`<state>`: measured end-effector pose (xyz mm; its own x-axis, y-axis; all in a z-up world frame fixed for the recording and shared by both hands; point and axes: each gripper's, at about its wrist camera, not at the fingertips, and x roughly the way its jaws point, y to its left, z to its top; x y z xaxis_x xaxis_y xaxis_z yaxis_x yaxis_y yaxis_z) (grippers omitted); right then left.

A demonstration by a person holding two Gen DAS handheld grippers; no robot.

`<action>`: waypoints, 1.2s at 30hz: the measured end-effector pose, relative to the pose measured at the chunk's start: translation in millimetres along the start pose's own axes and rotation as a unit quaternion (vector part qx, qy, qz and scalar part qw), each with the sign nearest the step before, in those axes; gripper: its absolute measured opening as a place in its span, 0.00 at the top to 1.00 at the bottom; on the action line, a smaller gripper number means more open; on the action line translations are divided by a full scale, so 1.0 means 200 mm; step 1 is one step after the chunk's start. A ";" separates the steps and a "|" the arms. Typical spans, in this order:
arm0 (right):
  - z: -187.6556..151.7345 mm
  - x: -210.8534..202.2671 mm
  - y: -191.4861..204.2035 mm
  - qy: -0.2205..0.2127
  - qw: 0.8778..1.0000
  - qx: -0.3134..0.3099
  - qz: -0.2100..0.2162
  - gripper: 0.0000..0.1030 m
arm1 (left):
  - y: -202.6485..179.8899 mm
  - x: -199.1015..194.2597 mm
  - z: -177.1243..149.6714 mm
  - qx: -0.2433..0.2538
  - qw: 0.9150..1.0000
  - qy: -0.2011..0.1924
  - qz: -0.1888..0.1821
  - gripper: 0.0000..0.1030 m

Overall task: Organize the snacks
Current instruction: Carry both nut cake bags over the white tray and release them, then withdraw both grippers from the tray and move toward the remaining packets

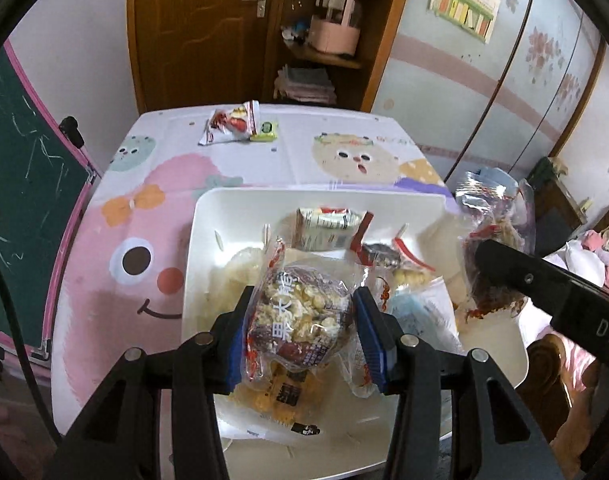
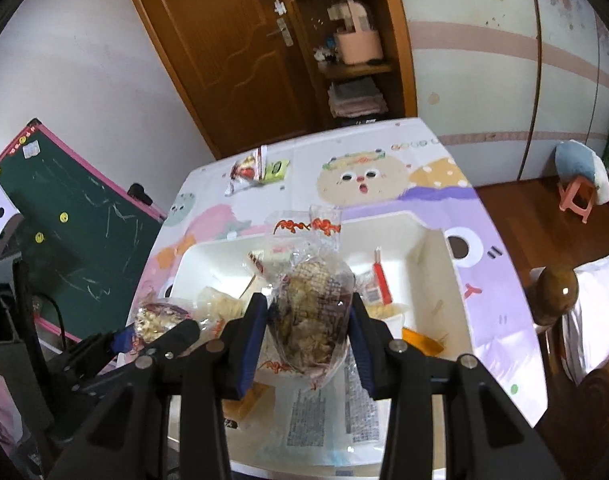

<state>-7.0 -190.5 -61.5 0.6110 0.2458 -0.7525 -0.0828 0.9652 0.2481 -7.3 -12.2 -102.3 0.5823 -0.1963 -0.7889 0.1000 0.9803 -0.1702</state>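
My left gripper [image 1: 302, 322] is shut on a clear packet of nut candy [image 1: 300, 312] with red print, held just above the white bin [image 1: 200, 240]. My right gripper [image 2: 309, 328] is shut on a similar clear packet of brittle [image 2: 310, 312], also over the white bin [image 2: 440, 280]. Each gripper shows in the other's view: the right one's packet [image 1: 492, 248] at the right, the left one's packet [image 2: 160, 318] at the lower left. Several wrapped snacks lie inside the bin. Three small snack packs [image 1: 240, 122] lie at the table's far edge.
The bin stands on a table with a cartoon-print cloth [image 1: 136, 240]. A green chalkboard [image 1: 20, 208] leans at the left. A wooden door [image 1: 192, 28] and shelf [image 1: 328, 40] stand behind the table. A bed's wooden post [image 2: 556, 288] is at the right.
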 end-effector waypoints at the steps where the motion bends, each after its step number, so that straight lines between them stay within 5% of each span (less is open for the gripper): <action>1: 0.00 0.01 0.01 0.001 1.000 -0.002 -0.001 0.61 | 0.00 0.01 0.00 0.000 1.000 0.002 0.001 0.55; 7: -0.01 0.04 0.02 0.000 1.000 -0.004 0.008 0.60 | -0.01 0.00 0.00 -0.002 1.000 -0.004 0.018 0.50; 9: -0.01 0.04 0.02 -0.001 1.000 -0.001 0.008 0.57 | 0.00 -0.01 0.00 -0.011 0.999 -0.009 0.034 0.20; 10: -0.01 0.03 0.02 -0.004 1.000 0.003 0.010 0.55 | 0.01 -0.02 0.00 -0.021 0.999 -0.015 0.039 0.16; 14: -0.01 -0.01 0.01 -0.022 1.000 0.011 0.007 0.47 | 0.06 -0.03 0.01 -0.044 0.998 -0.016 0.036 0.15; 36: -0.02 0.04 0.00 -0.002 1.000 0.012 0.004 0.46 | 0.03 -0.01 0.00 -0.038 0.999 -0.004 0.038 0.15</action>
<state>-5.6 -187.6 -69.5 0.6143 0.2523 -0.7477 -0.0685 0.9610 0.2680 -7.2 -6.5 -102.3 0.5923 -0.1219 -0.7964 -0.0061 0.9878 -0.1558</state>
